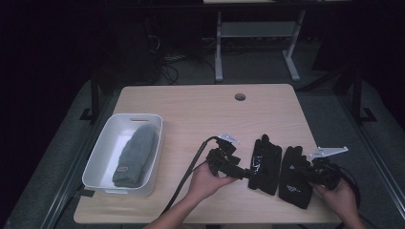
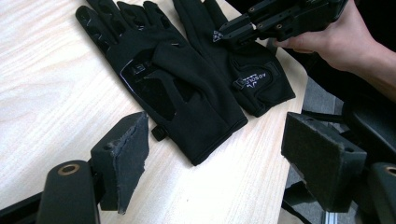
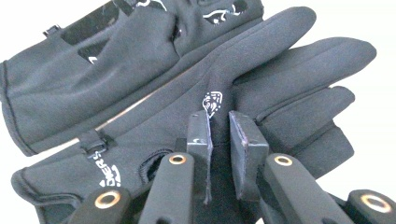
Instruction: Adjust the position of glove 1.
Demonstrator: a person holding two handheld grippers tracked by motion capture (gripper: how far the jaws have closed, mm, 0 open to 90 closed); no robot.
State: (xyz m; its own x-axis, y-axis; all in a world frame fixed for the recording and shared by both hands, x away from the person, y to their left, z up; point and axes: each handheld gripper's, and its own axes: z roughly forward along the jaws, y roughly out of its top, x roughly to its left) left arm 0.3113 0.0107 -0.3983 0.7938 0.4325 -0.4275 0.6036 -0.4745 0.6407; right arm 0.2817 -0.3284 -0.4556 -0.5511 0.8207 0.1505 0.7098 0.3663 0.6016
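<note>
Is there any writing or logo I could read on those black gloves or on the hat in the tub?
"ABSOLU…", white print, cut off, on the cuff tab of the right-hand glove.
Small white emblem, no letters, on that glove's back.
Raised mark on the left-hand glove: too dark to read.
Tag on the grey beanie: too small to read.

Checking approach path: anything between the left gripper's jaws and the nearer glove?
Nothing visible. The left gripper has open jaws over bare table, and the nearer glove lies just ahead, unobstructed.
</note>
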